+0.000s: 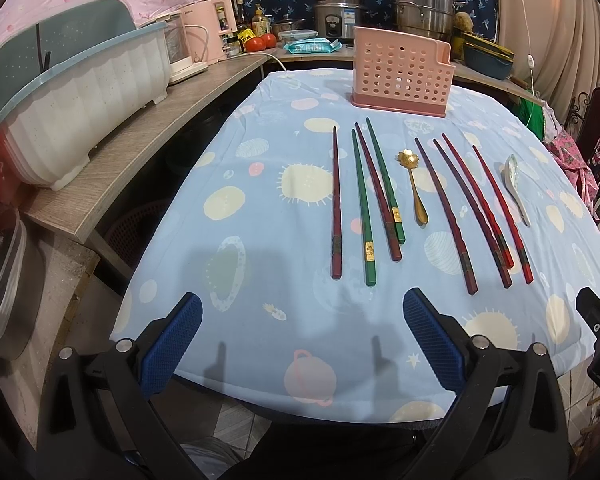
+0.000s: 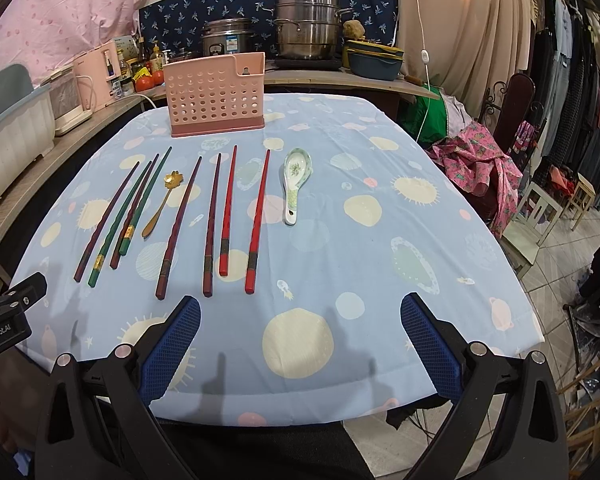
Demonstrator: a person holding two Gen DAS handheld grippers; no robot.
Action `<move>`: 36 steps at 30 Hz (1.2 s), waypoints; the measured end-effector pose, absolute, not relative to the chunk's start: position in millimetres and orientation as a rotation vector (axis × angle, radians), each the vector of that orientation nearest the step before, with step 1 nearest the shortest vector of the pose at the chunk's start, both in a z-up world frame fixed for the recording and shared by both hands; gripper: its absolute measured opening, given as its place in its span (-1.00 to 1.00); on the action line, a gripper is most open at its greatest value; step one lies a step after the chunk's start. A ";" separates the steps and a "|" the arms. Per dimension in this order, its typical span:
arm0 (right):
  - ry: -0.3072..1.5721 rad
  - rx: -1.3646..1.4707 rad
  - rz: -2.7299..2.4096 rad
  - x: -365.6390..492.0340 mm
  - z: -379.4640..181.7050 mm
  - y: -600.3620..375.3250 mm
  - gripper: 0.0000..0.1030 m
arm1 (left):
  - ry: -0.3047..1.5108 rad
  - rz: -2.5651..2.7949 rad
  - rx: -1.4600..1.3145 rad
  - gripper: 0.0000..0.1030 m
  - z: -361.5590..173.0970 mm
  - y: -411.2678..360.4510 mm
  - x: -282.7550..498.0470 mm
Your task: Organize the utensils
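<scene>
Several chopsticks lie in a row on the blue patterned tablecloth (image 1: 260, 264): a left group of dark red and green ones (image 1: 366, 200) and a right group of purple and red ones (image 1: 476, 208). A gold flower-shaped spoon (image 1: 414, 186) lies between the groups. A white ceramic spoon (image 2: 294, 184) lies at the right end of the row. A pink perforated utensil holder (image 1: 400, 70) stands behind them, also in the right wrist view (image 2: 216, 94). My left gripper (image 1: 302, 320) is open and empty above the table's near edge. My right gripper (image 2: 300, 320) is open and empty, likewise near the front edge.
A wooden counter (image 1: 140, 148) on the left carries a white dish drainer (image 1: 76, 92) and a pink appliance (image 1: 206, 32). Pots and a rice cooker (image 1: 338, 14) stand behind the table. A chair with pink cloth (image 2: 484, 168) and clothes racks are on the right.
</scene>
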State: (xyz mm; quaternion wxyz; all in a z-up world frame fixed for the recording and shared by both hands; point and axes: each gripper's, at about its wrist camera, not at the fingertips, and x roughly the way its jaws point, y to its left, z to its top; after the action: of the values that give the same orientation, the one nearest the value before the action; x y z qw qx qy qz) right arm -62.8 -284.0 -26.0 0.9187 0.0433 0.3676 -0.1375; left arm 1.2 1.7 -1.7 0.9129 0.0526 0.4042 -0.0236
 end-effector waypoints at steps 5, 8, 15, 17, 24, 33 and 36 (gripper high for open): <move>0.755 0.090 -0.283 -62.9 -26.1 -284.1 0.87 | 0.833 -0.048 0.108 0.86 -2.6 0.9 0.0; 0.755 0.090 -0.282 -62.8 -26.3 -284.2 0.87 | 0.833 -0.048 0.107 0.86 -2.6 1.0 0.0; 0.755 0.091 -0.282 -62.7 -27.0 -284.2 0.87 | 0.834 -0.048 0.107 0.86 -5.0 1.7 -2.0; 0.754 0.091 -0.282 -62.6 -27.3 -284.2 0.87 | 0.834 -0.049 0.107 0.86 -2.7 1.0 0.1; 0.755 0.092 -0.282 -62.6 -27.5 -284.2 0.87 | 0.834 -0.048 0.106 0.86 -4.4 2.1 -0.9; 0.755 0.092 -0.282 -62.7 -27.7 -284.4 0.87 | 0.834 -0.048 0.107 0.86 -4.7 1.9 -1.2; 0.755 0.093 -0.281 -62.7 -27.7 -284.5 0.87 | 0.836 -0.049 0.107 0.86 -3.1 1.4 0.4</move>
State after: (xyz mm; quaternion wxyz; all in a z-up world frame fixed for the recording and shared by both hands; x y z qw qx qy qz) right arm -62.7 -284.5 -27.7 0.9189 0.0452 0.3673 -0.1366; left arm 0.4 1.4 -3.1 0.9122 0.0518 0.4057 -0.0238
